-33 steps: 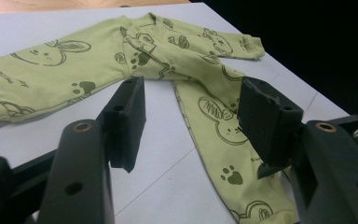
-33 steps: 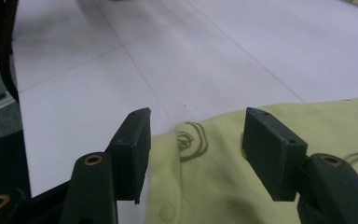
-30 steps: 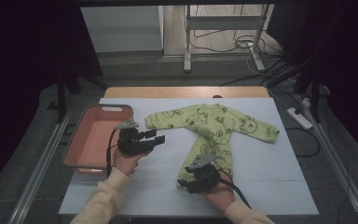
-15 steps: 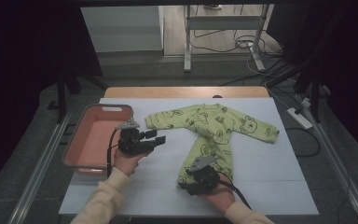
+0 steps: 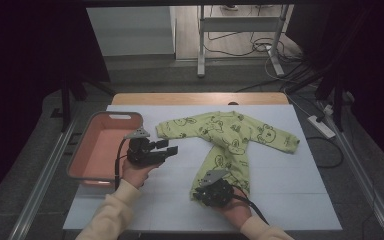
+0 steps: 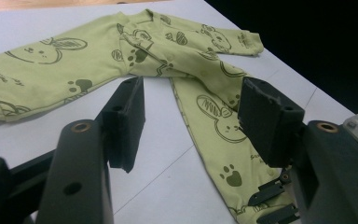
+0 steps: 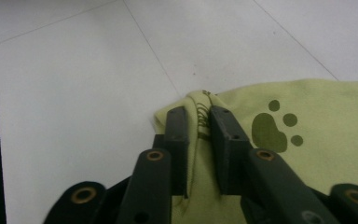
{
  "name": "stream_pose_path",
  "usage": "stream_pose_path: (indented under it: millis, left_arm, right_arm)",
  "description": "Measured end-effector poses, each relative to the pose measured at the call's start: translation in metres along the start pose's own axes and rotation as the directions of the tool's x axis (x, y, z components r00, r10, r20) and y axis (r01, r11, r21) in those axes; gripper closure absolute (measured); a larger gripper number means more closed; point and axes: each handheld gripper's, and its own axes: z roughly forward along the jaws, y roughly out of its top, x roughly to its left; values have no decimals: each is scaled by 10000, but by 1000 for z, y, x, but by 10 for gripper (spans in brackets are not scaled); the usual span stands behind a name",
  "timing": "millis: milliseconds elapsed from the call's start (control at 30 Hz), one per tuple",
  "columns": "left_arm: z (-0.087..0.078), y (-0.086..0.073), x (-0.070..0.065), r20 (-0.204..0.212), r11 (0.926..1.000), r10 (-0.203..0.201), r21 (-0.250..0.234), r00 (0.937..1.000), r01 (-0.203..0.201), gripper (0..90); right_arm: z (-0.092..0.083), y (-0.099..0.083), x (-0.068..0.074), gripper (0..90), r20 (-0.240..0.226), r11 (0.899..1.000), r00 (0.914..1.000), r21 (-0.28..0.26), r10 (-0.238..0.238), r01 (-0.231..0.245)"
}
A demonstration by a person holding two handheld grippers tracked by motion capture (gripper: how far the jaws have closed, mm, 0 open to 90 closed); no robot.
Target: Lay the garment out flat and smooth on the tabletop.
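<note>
A yellow-green baby garment (image 5: 227, 137) printed with rabbits and paw marks lies spread on the white table (image 5: 290, 195), sleeves out to both sides and legs toward me. My right gripper (image 5: 201, 193) is shut on the bottom hem of its leg; in the right gripper view the jaws (image 7: 198, 114) pinch a ridge of the cloth (image 7: 307, 135) at its corner. My left gripper (image 5: 170, 147) hovers left of the garment, open, nothing between its fingers. In the left gripper view the wide-apart left gripper (image 6: 191, 121) frames the garment's leg (image 6: 214, 116).
A pink tray (image 5: 100, 150) stands at the table's left edge, just behind my left hand. A wooden strip (image 5: 200, 98) runs along the far edge. Cables and metal stand legs (image 5: 240, 45) lie on the floor beyond.
</note>
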Motion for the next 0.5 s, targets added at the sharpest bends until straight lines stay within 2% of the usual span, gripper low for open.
stream_pose_path:
  millis: [167, 500]
  left_arm:
    - [-1, 0, 1, -8, 10000, -28, -59, 10000, 28, 415]
    - [-3, 0, 2, -19, 9999, -62, -104, 10000, 62, 415]
  right_arm:
    - [-2, 1, 2, 805, -174, 9999, 9998, 9, -107, 107]
    - [-11, 2, 11, 808, -1125, 9988, 9933, -435, -266, 218]
